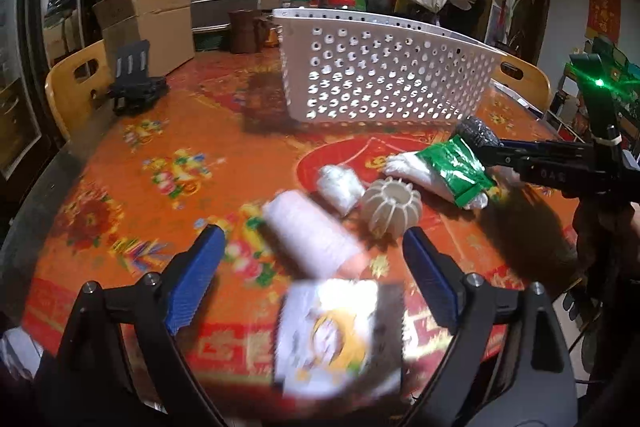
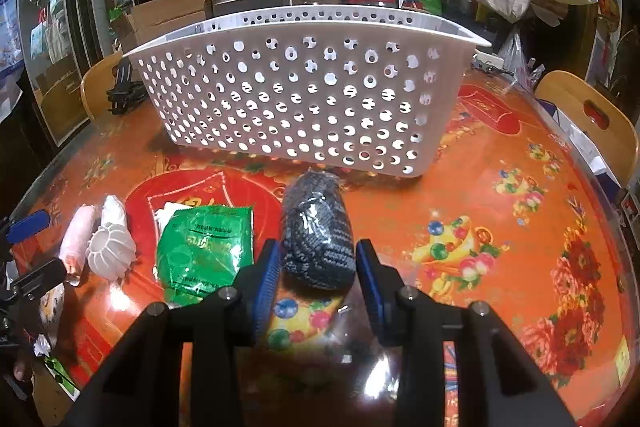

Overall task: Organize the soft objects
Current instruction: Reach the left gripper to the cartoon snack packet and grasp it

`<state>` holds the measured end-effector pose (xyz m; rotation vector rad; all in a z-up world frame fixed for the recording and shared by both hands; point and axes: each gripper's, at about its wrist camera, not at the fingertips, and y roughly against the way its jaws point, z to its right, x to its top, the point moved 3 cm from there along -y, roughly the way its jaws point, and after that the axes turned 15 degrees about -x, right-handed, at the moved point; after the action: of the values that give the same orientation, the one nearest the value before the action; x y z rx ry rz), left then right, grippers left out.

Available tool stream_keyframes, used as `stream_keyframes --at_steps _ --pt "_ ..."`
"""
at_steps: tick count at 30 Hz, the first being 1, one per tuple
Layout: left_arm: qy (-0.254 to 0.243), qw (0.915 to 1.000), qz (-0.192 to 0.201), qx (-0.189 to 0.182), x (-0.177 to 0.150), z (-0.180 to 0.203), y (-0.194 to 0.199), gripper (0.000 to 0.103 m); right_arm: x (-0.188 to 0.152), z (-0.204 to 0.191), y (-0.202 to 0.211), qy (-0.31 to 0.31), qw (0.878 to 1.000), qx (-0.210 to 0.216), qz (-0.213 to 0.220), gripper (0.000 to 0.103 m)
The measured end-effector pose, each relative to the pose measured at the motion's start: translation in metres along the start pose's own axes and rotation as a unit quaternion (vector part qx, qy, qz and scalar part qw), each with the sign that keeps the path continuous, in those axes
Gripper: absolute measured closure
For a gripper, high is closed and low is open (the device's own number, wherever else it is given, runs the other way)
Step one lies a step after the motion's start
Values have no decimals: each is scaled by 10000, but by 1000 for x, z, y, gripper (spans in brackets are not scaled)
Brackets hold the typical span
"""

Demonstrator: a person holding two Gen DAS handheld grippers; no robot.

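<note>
A round table (image 2: 500,187) under an orange flowered cloth carries everything. A white perforated basket (image 2: 304,95) stands at its far side, upright and open at the top; what it holds cannot be seen.

The soft things lie in a loose row on the table between the basket and the near edge. Next in size is a green foil packet (image 2: 204,251), lying flat on a white plastic bag (image 1: 412,171) in the middle of the table. Just to its right in the right wrist view is a dark knitted bundle (image 2: 318,231), close to the basket's near wall. To the packet's left are a white ribbed ball (image 2: 110,251), a pale pink roll (image 1: 308,231) beside it, and a small clear wrapped wad (image 1: 340,187) behind them. A blurred printed packet (image 1: 340,335) shows nearest the near edge, low between the left claw's fingers; whether it lies on the table cannot be told.

The right gripper (image 2: 316,267) has its blue pads against both sides of the dark bundle, closed on it, and the bundle rests on the table.

The left gripper (image 1: 316,275) is wide open, with its fingers apart above the pink roll and the printed packet and gripping neither.

A black phone stand (image 1: 134,83) sits at the table's far left edge.
</note>
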<state>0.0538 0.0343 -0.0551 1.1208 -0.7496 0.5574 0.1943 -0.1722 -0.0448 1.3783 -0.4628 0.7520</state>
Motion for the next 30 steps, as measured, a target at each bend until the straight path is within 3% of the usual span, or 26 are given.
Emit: stream_keyframes --at_steps 2,6,10,13,15,18,24,28,30 --pt "-101 9999 -73 12 -9 4 8 10 -2 3 5 -70 10000 -4 37 64" --pt "-111 9995 -285 -44 -28 10 5 9 -9 11 15 -201 9997 -40 110 50" --pt "-114 9990 -422 -92 -41 15 -2 9 -20 22 16 -343 9993 -100 80 49" --pt "-220 9991 -365 -37 -45 20 -1 20 -29 36 11 -479 9986 -211 -79 49" --pt "-188 9994 -285 -14 -43 19 2 46 -34 41 7 -524 9982 -232 -176 48" --pt "-149 9996 -240 33 -41 15 3 59 -36 39 6 -442 9984 -303 -170 46" --pt "-153 9997 -179 -10 -38 8 4 69 -33 26 3 -162 9989 -413 -177 48" --pt "-158 9998 -132 -50 -37 8 8 73 -33 18 5 -66 9991 -403 -109 65" --pt "-162 9998 -72 -60 -34 8 12 75 -34 17 6 -50 9991 -417 -92 66"
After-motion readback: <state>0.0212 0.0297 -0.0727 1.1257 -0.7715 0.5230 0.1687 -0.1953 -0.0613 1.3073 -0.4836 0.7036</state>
